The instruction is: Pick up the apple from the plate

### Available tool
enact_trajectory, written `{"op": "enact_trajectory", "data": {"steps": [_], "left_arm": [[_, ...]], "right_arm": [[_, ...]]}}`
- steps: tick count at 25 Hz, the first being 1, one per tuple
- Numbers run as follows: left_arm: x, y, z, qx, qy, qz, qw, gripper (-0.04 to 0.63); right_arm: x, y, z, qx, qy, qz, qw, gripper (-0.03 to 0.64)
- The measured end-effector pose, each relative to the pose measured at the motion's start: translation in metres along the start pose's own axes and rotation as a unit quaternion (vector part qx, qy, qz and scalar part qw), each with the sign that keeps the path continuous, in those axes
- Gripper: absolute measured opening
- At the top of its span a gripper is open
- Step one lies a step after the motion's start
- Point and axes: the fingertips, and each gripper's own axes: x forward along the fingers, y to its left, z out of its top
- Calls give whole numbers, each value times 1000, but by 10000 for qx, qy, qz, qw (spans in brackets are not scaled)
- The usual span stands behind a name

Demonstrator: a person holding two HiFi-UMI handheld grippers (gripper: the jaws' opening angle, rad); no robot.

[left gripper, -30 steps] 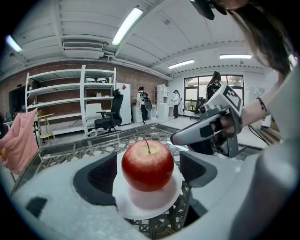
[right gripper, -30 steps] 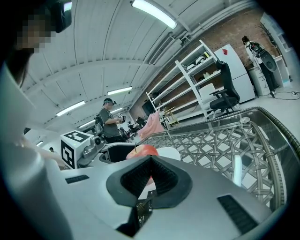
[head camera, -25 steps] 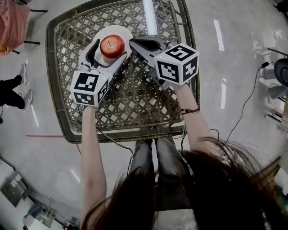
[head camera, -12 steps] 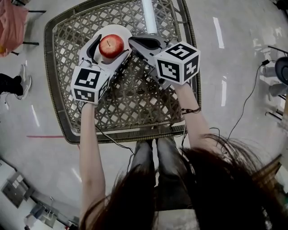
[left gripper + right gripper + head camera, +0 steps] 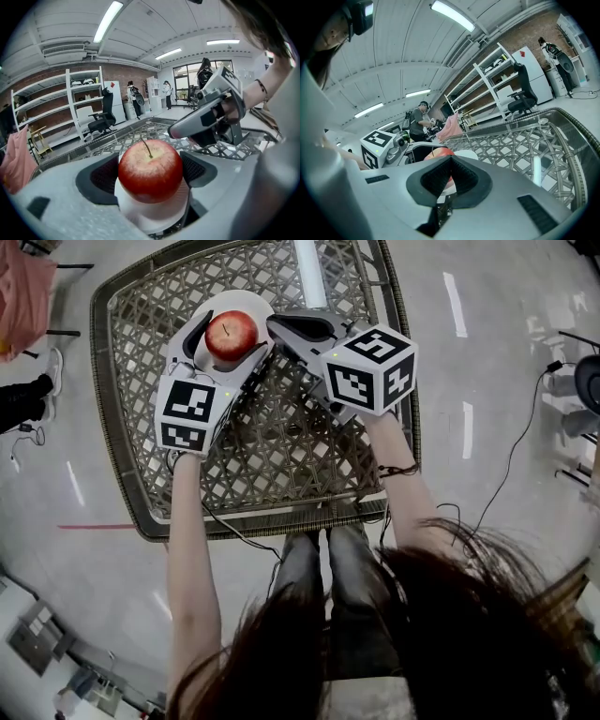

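Left gripper (image 5: pixel 231 341) reached forward, jaws spread around the apple (image 5: pixel 150 169) on its plate (image 5: pixel 258 307). Right gripper (image 5: pixel 277 327) hovered alongside, jaws clenched.

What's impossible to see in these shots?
Left gripper view: whether the left tongs actually touch the apple; its bulge covers the pads' edges.
Right gripper view: most of the apple, behind the shut right tongs.
Head view: much of the plate, under apple and tongs.
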Motion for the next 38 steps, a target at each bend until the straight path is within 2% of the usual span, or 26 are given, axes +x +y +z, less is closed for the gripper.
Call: {"op": "enact_trajectory", "data": {"steps": [15,23,38], "left_arm": [[-1,2,2,-170,-70,72,9998,413],[-10,4,7,-379,-123,119,9991,413],[-47,-5,37,-855,-188,195,9960,413]], "right_arm": [[0,0,0,3,12,-6,10000,9],[2,6,2,32,77,-24,10000,9],[-14,33,41,-56,153,-45,9999,9]]}}
